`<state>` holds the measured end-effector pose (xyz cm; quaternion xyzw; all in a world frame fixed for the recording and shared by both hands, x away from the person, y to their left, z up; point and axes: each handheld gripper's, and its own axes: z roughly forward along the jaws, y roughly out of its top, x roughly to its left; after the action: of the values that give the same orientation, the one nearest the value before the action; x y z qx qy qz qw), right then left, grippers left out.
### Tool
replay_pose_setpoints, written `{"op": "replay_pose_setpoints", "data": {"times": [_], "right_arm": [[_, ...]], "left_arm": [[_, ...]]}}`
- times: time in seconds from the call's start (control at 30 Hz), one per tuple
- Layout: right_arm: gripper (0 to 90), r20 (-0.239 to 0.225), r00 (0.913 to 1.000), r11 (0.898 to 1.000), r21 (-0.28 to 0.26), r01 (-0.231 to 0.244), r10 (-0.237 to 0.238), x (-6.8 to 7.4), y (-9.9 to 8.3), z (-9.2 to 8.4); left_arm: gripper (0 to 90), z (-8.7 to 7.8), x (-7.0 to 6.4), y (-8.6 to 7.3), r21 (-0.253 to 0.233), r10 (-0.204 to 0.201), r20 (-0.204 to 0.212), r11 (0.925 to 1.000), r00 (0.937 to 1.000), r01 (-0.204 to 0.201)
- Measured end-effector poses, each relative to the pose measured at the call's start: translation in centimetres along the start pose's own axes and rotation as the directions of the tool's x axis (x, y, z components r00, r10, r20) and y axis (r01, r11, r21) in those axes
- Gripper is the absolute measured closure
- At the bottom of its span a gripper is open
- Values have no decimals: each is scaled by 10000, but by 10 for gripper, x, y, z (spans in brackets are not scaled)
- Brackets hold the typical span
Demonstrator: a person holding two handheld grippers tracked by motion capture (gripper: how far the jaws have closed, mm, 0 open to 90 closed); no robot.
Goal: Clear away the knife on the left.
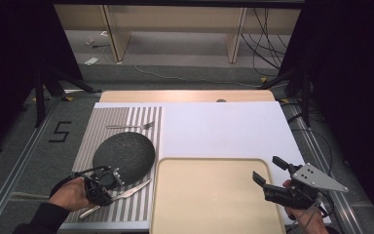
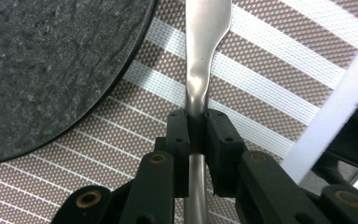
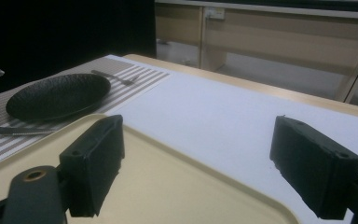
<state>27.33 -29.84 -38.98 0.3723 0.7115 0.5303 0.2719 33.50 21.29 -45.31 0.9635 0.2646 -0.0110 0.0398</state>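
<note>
Left gripper view: left tongs [image 2: 196,128] clamp the knife [image 2: 204,56] handle; right tongs [image 3: 200,163] gape apart.

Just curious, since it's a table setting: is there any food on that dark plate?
No, the dark plate is bare, with just its textured surface showing on the striped placemat.

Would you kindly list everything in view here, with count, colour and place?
Plate: one, dark grey, on the striped mat.
Fork: one, silver, on the mat beyond the plate.
Knife: one, silver, on the mat on the near side of the plate, handle clamped by the left gripper.
Mat: one, brown and white stripes, table's left side.
Tray: one, beige, near centre, empty.
Sheet: one, white, covering the table.
Left gripper: black, shut on the knife.
Right gripper: black, open, over the tray's right edge.
</note>
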Motion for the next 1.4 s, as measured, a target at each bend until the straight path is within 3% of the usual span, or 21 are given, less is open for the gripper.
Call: {"op": "replay_pose_setpoints", "data": {"times": [0.1,0.17,0.3,0.47,0.53,0.67,0.77,0.97,1.07,1.13,1.3,1.33,1.4], "right_arm": [[186,33,10000,10000,40,-43,43,0,0,0],[186,38,10000,10000,24,-36,35,0,0,0],[186,45,10000,10000,4,-51,51,-1,0,0],[186,38,10000,10000,48,-64,64,0,0,0],[187,39,10000,10000,49,-61,61,0,0,0],[187,36,10000,10000,56,-65,64,0,0,0],[187,35,10000,10000,36,-56,56,-1,0,0],[187,37,10000,10000,-14,-25,25,-1,0,0],[187,27,10000,10000,23,-29,29,-1,0,0],[187,19,10000,10000,12,-27,27,0,0,0],[187,23,10000,10000,-11,-14,14,-1,0,0],[187,23,10000,10000,-11,-14,14,-1,0,0],[187,12,10000,10000,-28,9,-9,0,0,0]], "left_arm": [[802,-6,-1,-1,-161,-170,98,9997,9998,172],[802,-9,-2,-4,-380,-118,403,9992,9991,133],[802,-11,-3,-5,-423,-212,444,9988,9988,231],[802,-18,-6,-6,-798,-540,735,9950,9958,598],[802,-22,-7,-5,-1056,-680,835,9914,9942,767],[802,-31,-12,2,-1798,-984,1160,9766,9884,1184],[802,-36,-18,9,-2171,-698,1353,9712,9883,983],[802,-43,-29,20,-2576,-560,1394,9620,9887,908],[802,-46,-35,27,-2883,-657,1680,9509,9836,1127],[801,-47,-36,29,-2937,-658,1682,9491,9835,1138],[801,-49,-40,37,-3321,-667,1965,9342,9782,1304],[801,-49,-40,37,-3321,-667,1965,9342,9782,1304],[801,-47,-41,41,-3496,-560,2237,9273,9731,1337]]}}
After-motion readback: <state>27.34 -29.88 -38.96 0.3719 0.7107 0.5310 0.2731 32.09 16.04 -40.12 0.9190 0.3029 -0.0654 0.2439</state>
